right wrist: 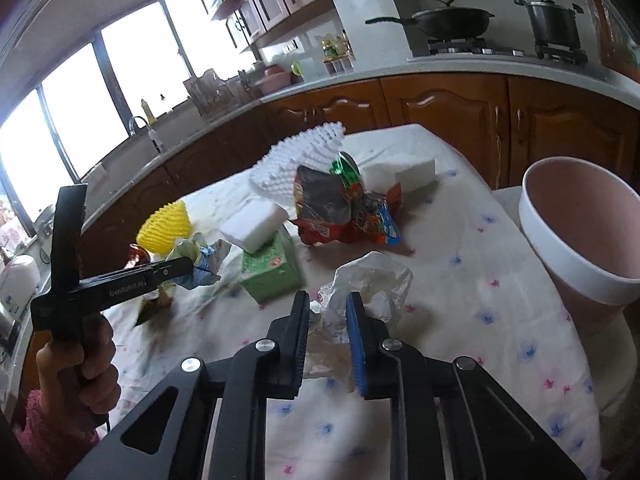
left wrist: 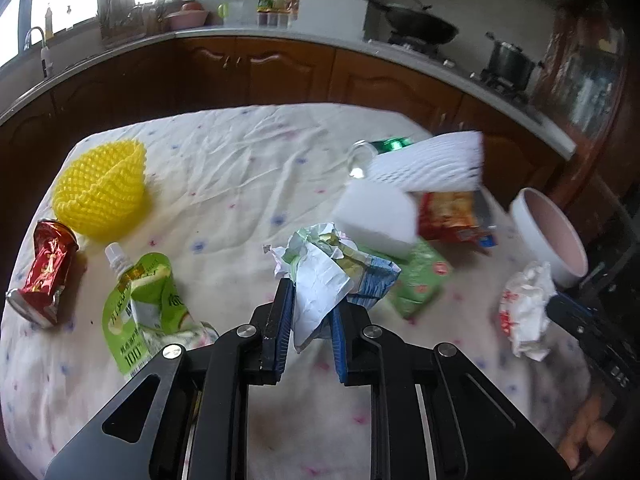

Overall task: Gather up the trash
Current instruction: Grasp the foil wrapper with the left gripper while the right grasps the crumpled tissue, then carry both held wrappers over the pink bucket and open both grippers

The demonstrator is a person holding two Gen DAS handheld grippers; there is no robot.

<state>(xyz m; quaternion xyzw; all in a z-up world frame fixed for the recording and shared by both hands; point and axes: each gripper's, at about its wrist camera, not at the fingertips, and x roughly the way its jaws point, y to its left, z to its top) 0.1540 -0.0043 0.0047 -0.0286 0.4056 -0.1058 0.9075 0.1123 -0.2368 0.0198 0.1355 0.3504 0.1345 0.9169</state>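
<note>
My left gripper [left wrist: 310, 300] is shut on a crumpled white, green and blue paper wrapper [left wrist: 324, 268] above the table's cloth; the same gripper shows in the right wrist view [right wrist: 188, 268], still holding it. My right gripper [right wrist: 328, 312] is shut on a crumpled clear plastic bag [right wrist: 368, 280], which also shows in the left wrist view [left wrist: 524, 312]. A white bin with a pink inside [right wrist: 580, 232] stands at the table's right edge, right of the right gripper, and it shows in the left wrist view [left wrist: 548, 232].
On the floral cloth [left wrist: 240, 168] lie a crushed red can [left wrist: 44, 272], a green drink pouch [left wrist: 144, 308], a yellow foam net [left wrist: 104, 188], a white foam net [left wrist: 432, 164], white blocks [left wrist: 376, 220], a green pack [left wrist: 420, 280] and a red snack bag [left wrist: 452, 212].
</note>
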